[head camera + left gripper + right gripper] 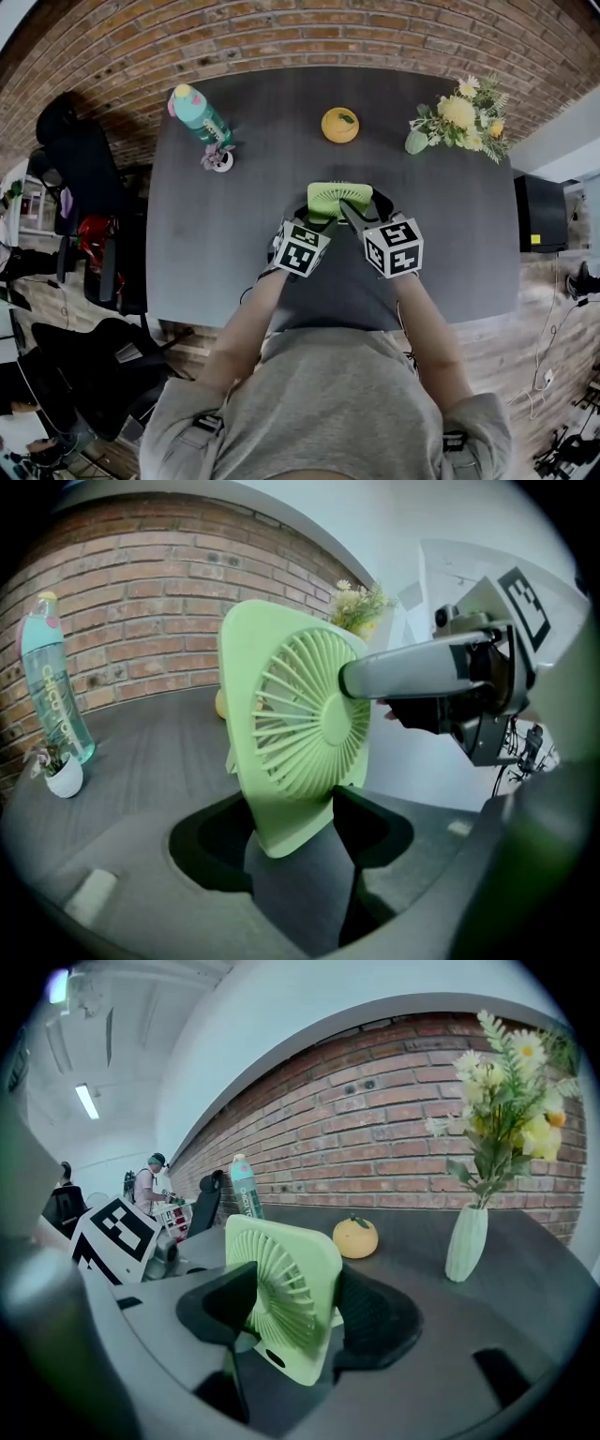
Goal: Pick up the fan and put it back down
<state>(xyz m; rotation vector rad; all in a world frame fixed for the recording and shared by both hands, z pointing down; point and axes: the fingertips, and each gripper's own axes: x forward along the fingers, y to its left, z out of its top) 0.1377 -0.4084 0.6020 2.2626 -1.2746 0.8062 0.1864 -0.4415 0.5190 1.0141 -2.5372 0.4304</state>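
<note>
the pale green fan (339, 199), a slim square slab of smooth plastic with a round ribbed grille, is at the front middle of the dark matte table (459, 234). the right tongs (291, 1312) are closed across its thin body, front and back, and the left tongs (295, 841) pinch its lower corner. two grips, i'd guess, stop it twisting. i can't tell if it's clear of the top. beyond it sits a glossy orange (339, 125).
</note>
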